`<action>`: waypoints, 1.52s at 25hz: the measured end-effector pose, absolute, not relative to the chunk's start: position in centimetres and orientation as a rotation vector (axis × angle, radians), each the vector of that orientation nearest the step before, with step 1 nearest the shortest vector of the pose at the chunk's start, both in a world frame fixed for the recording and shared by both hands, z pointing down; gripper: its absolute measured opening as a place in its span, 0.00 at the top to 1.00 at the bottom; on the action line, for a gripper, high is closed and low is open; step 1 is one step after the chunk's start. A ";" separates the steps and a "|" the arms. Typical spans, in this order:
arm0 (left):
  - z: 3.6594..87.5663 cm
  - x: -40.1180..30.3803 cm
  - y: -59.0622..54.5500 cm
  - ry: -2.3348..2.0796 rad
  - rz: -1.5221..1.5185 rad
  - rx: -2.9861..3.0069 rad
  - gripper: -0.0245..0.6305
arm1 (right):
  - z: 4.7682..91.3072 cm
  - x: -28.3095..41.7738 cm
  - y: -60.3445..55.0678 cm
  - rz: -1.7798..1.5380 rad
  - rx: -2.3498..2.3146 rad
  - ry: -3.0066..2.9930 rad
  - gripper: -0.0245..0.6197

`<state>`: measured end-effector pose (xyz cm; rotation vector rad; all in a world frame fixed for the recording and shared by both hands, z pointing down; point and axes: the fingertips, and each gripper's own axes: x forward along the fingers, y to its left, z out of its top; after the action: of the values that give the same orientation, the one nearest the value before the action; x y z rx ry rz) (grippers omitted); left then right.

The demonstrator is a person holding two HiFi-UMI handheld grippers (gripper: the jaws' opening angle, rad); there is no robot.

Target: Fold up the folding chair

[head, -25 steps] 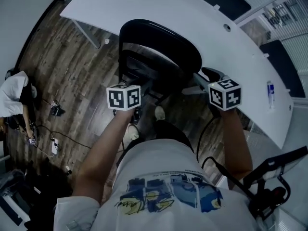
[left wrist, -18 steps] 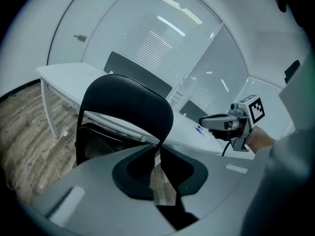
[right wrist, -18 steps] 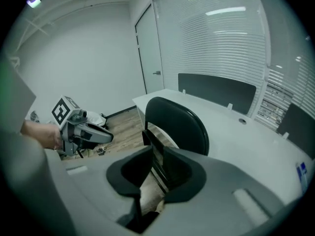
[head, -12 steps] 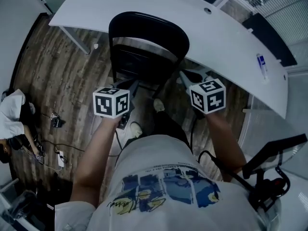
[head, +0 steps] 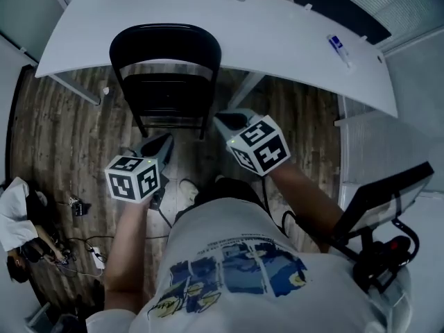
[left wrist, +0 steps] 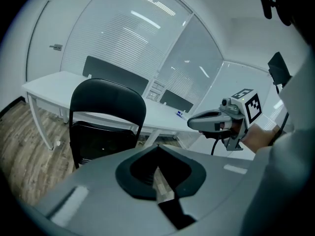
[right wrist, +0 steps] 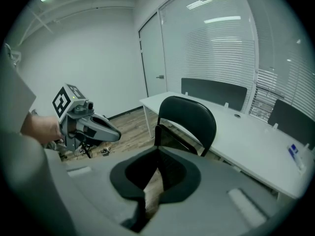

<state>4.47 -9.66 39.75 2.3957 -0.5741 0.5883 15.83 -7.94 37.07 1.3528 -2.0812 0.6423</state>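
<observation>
The black folding chair (head: pixel 165 75) stands on the wood floor against the white table (head: pixel 291 40), and its seat looks tipped up against the frame. The left gripper view has the chair (left wrist: pixel 106 119) at left; in the right gripper view the chair (right wrist: pixel 189 119) is ahead. My left gripper (head: pixel 163 144) hangs short of the chair's front legs, shut and empty. My right gripper (head: pixel 223 120) is level with it on the right, also shut with nothing in it. Neither touches the chair. Seen close, the left gripper (left wrist: pixel 156 168) and right gripper (right wrist: pixel 157 163) both have their jaws together.
A small blue and white item (head: pixel 340 47) lies on the table at the far right. A person (head: pixel 17 220) crouches on the floor at left, near cables (head: pixel 76 207). A black stand (head: pixel 381 207) rises at right. Glass walls with blinds (left wrist: pixel 147 43) close the room behind the table.
Both grippers have drawn back from the chair toward my body, and a gap of floor now lies between them and it. The chair sits farther up and left in the head view.
</observation>
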 end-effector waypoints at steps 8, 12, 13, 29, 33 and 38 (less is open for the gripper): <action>38.1 7.0 -4.3 -0.580 0.584 2.423 0.96 | 36.3 16.4 -2.0 0.615 1.321 -2.141 0.96; 37.4 8.4 -0.2 -0.579 0.554 2.418 0.96 | 36.0 17.1 2.5 0.606 1.303 -2.165 0.96; 36.9 8.7 0.9 -0.585 0.552 2.421 0.96 | 35.6 17.3 3.6 0.606 1.302 -2.173 0.96; 35.4 4.8 13.9 -0.622 0.554 2.418 0.96 | 35.3 13.8 15.4 0.613 1.280 -2.240 0.96; 34.0 3.2 16.2 -0.572 0.545 2.474 0.96 | 33.9 11.5 17.8 0.576 1.336 -2.234 0.96; 33.0 -1.1 18.5 -0.527 0.552 2.504 0.96 | 32.6 7.3 20.1 0.546 1.382 -2.213 0.96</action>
<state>-1.06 18.46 32.97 2.5042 -0.5270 0.5518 7.30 20.12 32.57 1.3822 -2.2128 0.5464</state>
